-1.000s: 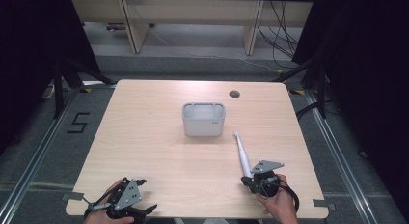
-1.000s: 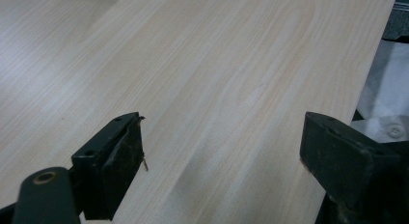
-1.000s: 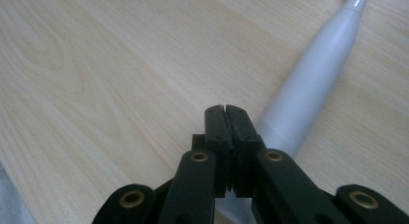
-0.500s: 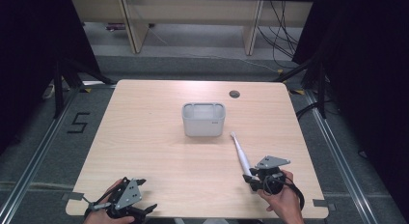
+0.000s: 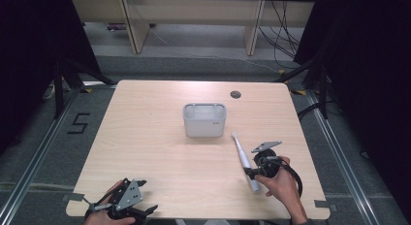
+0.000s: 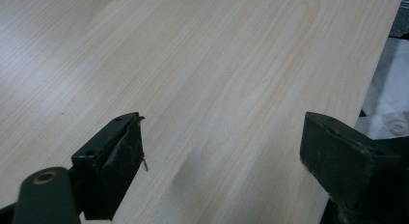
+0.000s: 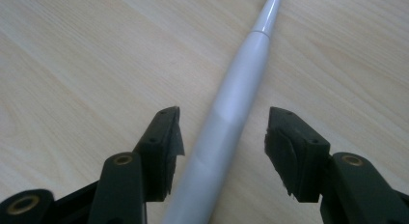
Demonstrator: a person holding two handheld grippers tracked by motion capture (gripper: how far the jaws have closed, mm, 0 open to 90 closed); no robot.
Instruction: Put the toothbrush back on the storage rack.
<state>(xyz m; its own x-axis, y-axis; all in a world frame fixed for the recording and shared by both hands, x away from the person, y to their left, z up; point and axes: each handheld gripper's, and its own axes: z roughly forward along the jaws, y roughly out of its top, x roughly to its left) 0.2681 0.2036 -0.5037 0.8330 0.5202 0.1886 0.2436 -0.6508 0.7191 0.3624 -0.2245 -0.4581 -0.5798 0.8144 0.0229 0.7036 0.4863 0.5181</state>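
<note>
On the table (image 5: 160, 152), a toothbrush (image 5: 245, 162) lies between the right gripper's (image 7: 222, 137) jaws, which have just been opening, clear of it. Left gripper (image 6: 222, 151) jaws are spread, empty.

Left gripper (image 5: 127, 201) is sitting at the table's (image 5: 145, 137) near-left corner, held in the left hand (image 5: 104, 216), jaws standing wide apart with nothing between them, pointing along the near edge. Right gripper (image 5: 253, 172) is hovering near the table's near-right corner, gripped by the right hand (image 5: 281, 184), forearm coming in from the near edge. Its jaws have just been opening; they are now standing clear on both sides of the toothbrush (image 7: 231, 108), pads not pressing it.
</note>
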